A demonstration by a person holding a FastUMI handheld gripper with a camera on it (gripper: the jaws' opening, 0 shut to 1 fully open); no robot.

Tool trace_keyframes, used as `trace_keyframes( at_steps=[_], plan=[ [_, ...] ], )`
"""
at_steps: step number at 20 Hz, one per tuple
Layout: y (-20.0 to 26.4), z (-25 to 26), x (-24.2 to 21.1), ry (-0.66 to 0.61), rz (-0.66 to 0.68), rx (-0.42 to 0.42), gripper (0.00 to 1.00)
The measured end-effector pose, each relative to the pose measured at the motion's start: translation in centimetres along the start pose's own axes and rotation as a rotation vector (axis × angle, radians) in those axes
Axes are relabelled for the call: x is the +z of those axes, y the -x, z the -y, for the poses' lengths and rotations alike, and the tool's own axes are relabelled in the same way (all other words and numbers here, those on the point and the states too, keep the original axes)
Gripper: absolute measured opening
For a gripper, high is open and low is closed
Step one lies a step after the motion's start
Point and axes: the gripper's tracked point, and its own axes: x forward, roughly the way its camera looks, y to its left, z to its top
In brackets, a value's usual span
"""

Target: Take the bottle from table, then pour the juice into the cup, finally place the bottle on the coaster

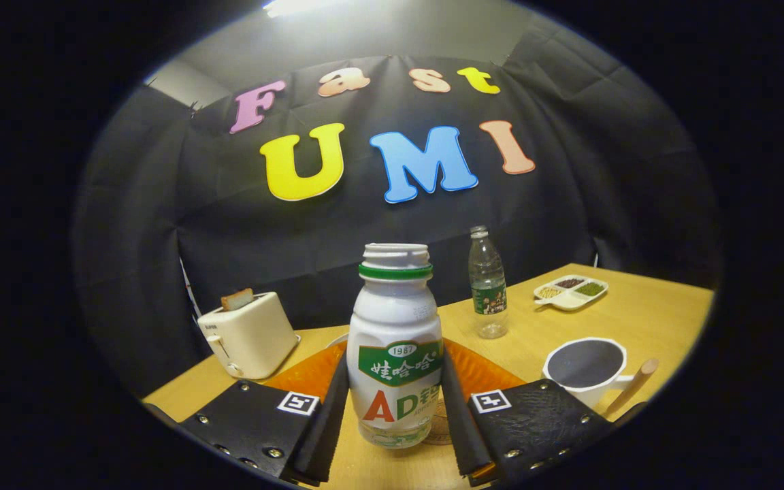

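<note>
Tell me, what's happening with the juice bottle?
Hand-held gripper shut on uncapped white plastic bottle, upright. White cup ahead, right. Nothing blocking.

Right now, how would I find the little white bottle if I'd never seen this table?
Start at the wooden table before the black cloth wall. The gripper sits near its front edge, and the white bottle stands upright between its two fingers, which press on its sides. Unlike the clear water bottle farther back, it is squat, white, green-banded and capless.

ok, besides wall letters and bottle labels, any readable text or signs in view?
Toaster: small dark mark on its front, too small to read.
Claw: a square black-and-white marker behind each finger, no words; fingers clamp the drink bottle.
Nothing quotable.
</note>
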Motion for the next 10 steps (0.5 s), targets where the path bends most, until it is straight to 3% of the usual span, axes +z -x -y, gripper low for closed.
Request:
trace_keyframes(
  at_steps=[4, 10],
  plan=[
    [-0.6, -0.3, -0.2, 0.201, -0.014, -0.045, 0.67],
    [-0.6, 0.2, -1.1, 0.202, -0.017, -0.060, 0.67]
  ],
)
